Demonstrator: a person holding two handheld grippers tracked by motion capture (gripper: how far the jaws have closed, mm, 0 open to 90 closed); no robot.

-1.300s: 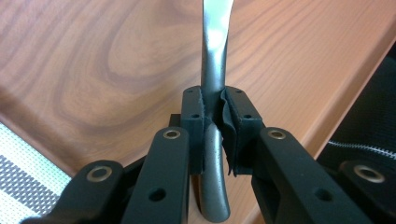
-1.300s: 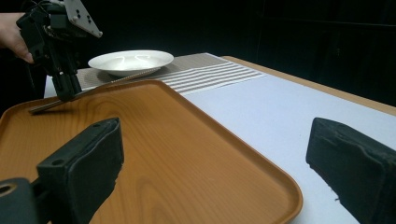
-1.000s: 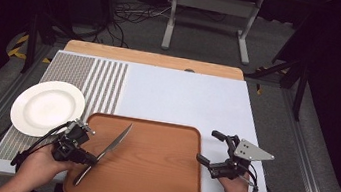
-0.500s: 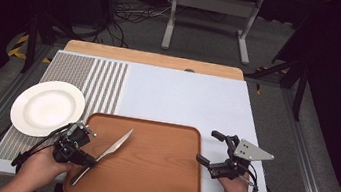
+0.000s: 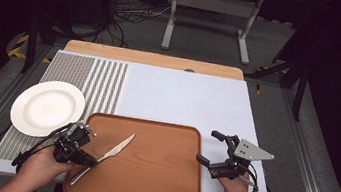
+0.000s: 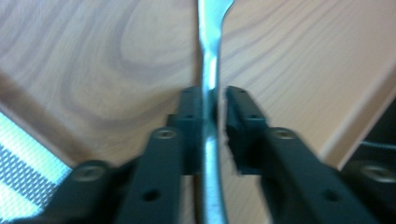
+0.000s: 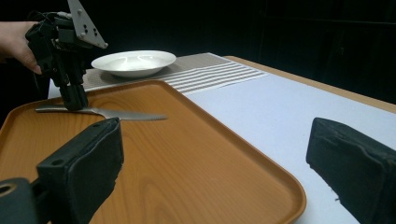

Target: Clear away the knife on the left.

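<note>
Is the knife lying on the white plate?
No, the knife lies on the wooden tray; the white plate is bare.

A slim silver metal table knife (image 5: 105, 156) lies flat on a rounded rectangular brown wooden tray (image 5: 157, 175), at the lower left of the high view. It slants, its blade tip toward the upper right and its handle toward the lower left near the tray's left rim. In the left gripper view the knife handle (image 6: 209, 84) runs up the frame's centre. In the right gripper view its serrated blade (image 7: 126, 114) points right, at the left of the frame.
</note>
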